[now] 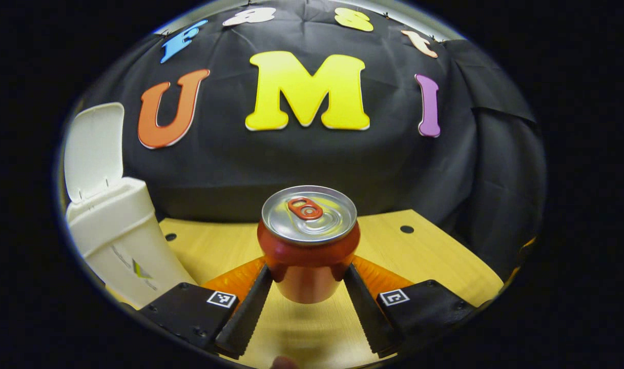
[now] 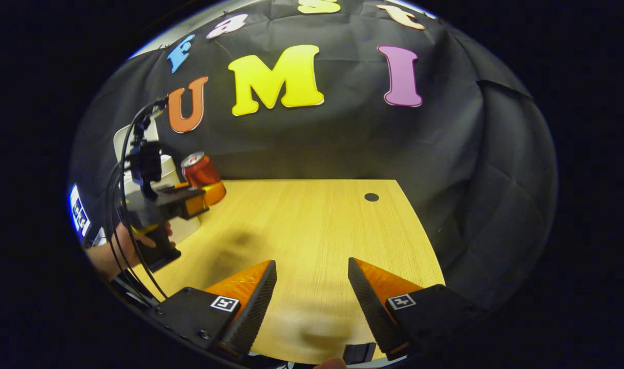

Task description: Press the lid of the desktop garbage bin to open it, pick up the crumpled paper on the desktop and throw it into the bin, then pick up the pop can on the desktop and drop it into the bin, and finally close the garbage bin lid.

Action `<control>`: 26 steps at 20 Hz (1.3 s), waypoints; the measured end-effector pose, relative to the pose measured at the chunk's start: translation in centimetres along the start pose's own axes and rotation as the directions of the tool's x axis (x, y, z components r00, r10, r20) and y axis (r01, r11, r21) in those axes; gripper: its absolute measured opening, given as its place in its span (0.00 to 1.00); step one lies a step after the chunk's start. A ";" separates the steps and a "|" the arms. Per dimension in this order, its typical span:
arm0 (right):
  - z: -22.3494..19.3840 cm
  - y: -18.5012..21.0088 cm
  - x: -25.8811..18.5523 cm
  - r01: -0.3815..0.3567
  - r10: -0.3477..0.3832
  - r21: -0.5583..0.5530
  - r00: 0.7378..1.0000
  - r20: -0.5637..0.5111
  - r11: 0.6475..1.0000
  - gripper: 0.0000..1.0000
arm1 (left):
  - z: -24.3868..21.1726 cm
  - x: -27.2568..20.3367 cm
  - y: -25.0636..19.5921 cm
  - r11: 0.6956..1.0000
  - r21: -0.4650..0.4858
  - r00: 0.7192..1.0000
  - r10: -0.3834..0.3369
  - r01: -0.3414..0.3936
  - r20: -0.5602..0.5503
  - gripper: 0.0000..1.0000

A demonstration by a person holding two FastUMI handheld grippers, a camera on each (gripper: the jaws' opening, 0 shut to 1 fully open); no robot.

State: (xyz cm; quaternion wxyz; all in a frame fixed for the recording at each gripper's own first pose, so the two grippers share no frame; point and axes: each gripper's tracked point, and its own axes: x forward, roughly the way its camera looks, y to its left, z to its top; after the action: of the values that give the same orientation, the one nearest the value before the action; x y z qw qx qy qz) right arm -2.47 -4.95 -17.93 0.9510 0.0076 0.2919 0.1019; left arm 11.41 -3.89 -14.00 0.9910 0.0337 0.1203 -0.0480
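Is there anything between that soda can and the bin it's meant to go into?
Nothing visible. In the left gripper view the left gripper holds the pop can upright above the table. The garbage bin stands to its left with its lid flipped up. The right gripper hangs open, away from that path.

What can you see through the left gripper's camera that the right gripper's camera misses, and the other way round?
Left gripper view alone: the pop can's silver top with its pull tab, held off the table between the left gripper's fingers, and the bin's raised lid.

Right gripper view alone: the person's hand holding the left gripper, and the right gripper open over bare wood.

Both: can, white bin, wooden table.
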 end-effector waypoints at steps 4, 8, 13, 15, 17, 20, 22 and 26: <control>2.2 1.2 -1.0 -0.025 0.027 -0.031 0.997 0.072 0.999 0.89 | 6.7 -0.8 4.7 0.996 0.029 0.993 0.081 -0.084 0.090 0.86; 4.0 2.4 -1.0 -0.036 0.046 -0.085 0.992 0.120 0.996 0.89 | 10.6 -2.0 11.3 0.976 0.034 0.967 0.209 -0.216 0.147 0.86; 4.6 5.2 -0.5 -0.096 0.107 -0.096 0.988 0.116 0.991 0.89 | 10.7 -4.8 20.3 0.909 0.056 0.907 0.406 -0.414 0.114 0.86; 5.1 5.9 -0.2 -0.108 0.118 -0.092 0.986 0.119 0.990 0.89 | 10.1 -6.0 23.1 0.881 0.060 0.881 0.464 -0.470 0.096 0.86; 5.5 6.9 0.0 -0.123 0.134 -0.090 0.983 0.122 0.988 0.89 | 9.0 -6.1 25.8 0.846 0.064 0.849 0.525 -0.529 0.064 0.85; 6.0 8.0 -0.1 -0.144 0.159 -0.118 0.979 0.129 0.983 0.89 | 6.9 -6.4 28.3 0.810 0.049 0.811 0.585 -0.585 -0.001 0.85; 6.0 8.0 -0.2 -0.144 0.159 -0.115 0.979 0.128 0.983 0.89 | 6.2 -6.7 29.3 0.791 0.042 0.791 0.612 -0.611 -0.025 0.86; 5.1 7.7 -0.3 -0.143 0.153 -0.098 0.983 0.104 0.985 0.89 | 6.1 -7.2 29.9 0.775 0.024 0.775 0.632 -0.631 -0.029 0.91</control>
State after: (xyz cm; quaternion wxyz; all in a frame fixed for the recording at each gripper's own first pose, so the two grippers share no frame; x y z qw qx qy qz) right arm -1.35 2.78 -12.95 0.9549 -0.0081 0.2322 0.1851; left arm 9.02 25.98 -4.72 0.9472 0.0795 0.1192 0.2869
